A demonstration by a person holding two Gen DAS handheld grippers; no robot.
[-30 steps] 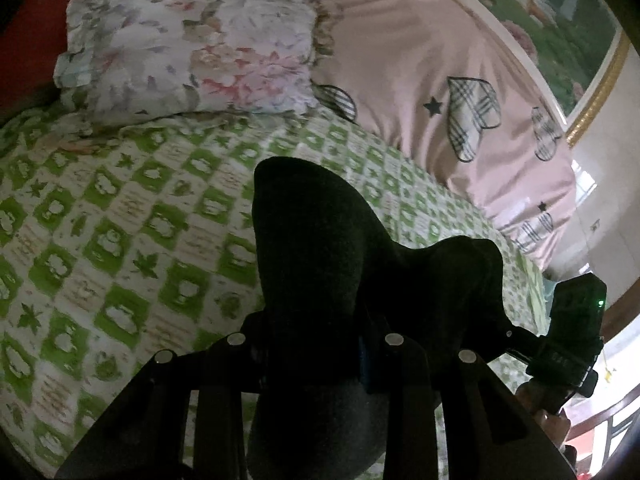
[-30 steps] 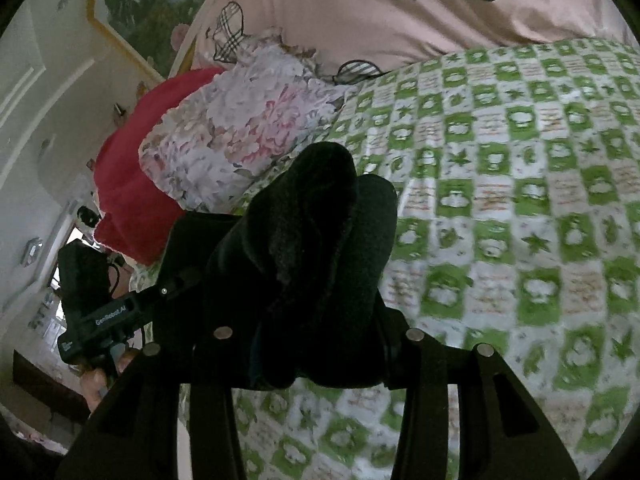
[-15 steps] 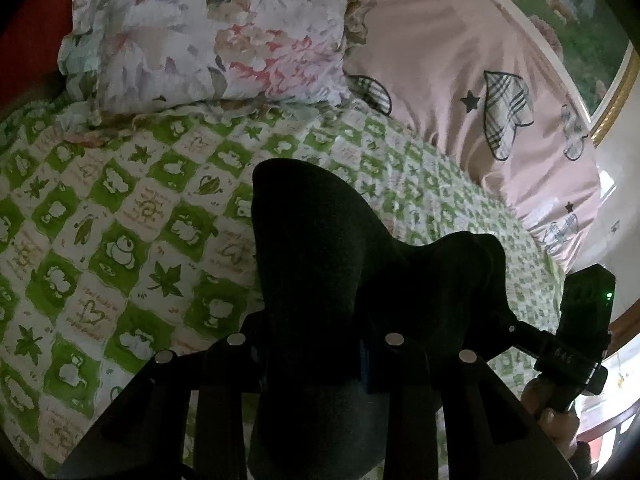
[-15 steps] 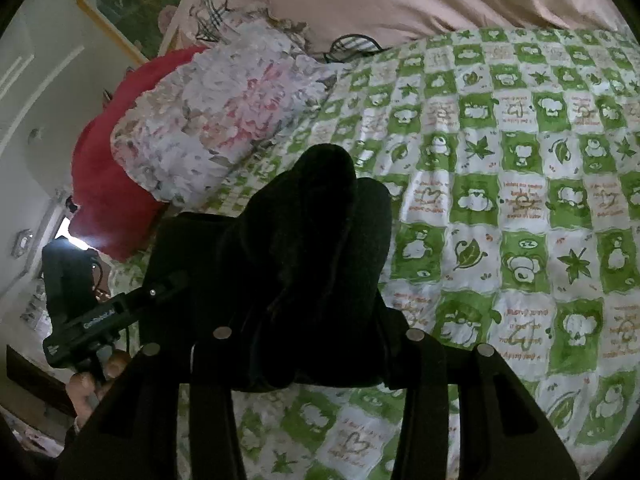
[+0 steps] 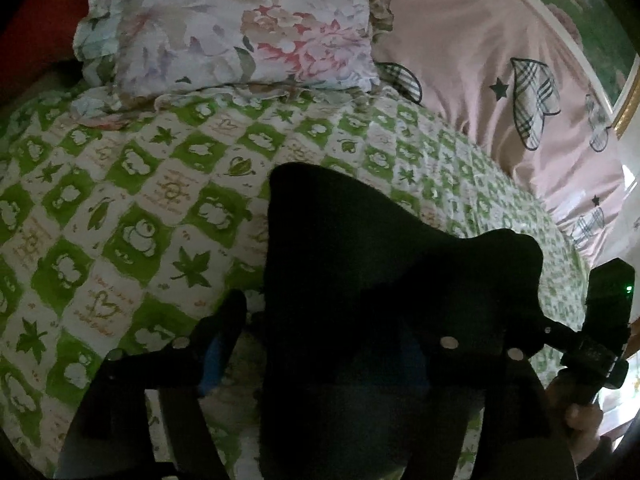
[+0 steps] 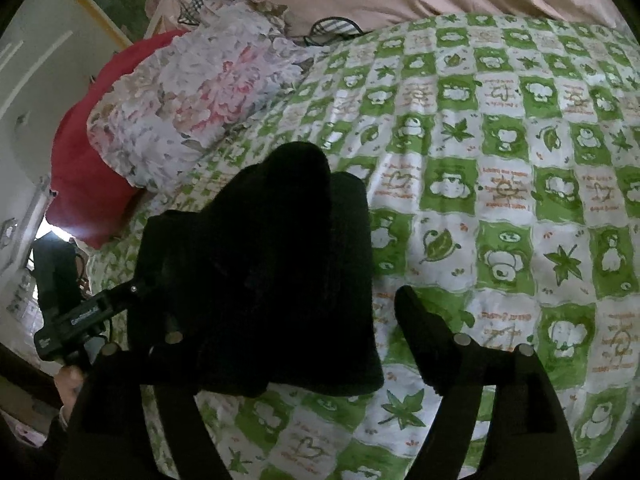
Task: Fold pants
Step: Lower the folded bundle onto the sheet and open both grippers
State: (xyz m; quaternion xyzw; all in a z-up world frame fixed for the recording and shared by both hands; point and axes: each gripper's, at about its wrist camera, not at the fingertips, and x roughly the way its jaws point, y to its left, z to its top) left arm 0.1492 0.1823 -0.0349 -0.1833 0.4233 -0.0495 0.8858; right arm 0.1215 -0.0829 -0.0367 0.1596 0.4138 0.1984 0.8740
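Black fabric of the pants (image 5: 360, 300) is lying bunched on the green-and-white checked bedspread (image 5: 132, 208), filling the space between both tools. Left wrist view: the left gripper (image 5: 328, 328) is standing with its jaws spread wide; its left finger (image 5: 224, 328) is sitting clear of the cloth, while the other finger is lying hidden behind the dark folds, so no grip on the garment is showing. Right wrist view: the right gripper (image 6: 288, 332) is likewise standing wide open, its right finger (image 6: 424, 340) resting apart from the pants (image 6: 260, 280) over the bedspread (image 6: 520, 200), the opposite finger being covered by the fabric. Each tool is appearing at the edge of the other's view. Beyond the garment, a floral pillow (image 5: 240, 28) is lying against a pink heart-patterned pillow (image 5: 500, 80), and a red cushion (image 6: 80, 160) is showing beside the floral pillow (image 6: 192, 96).
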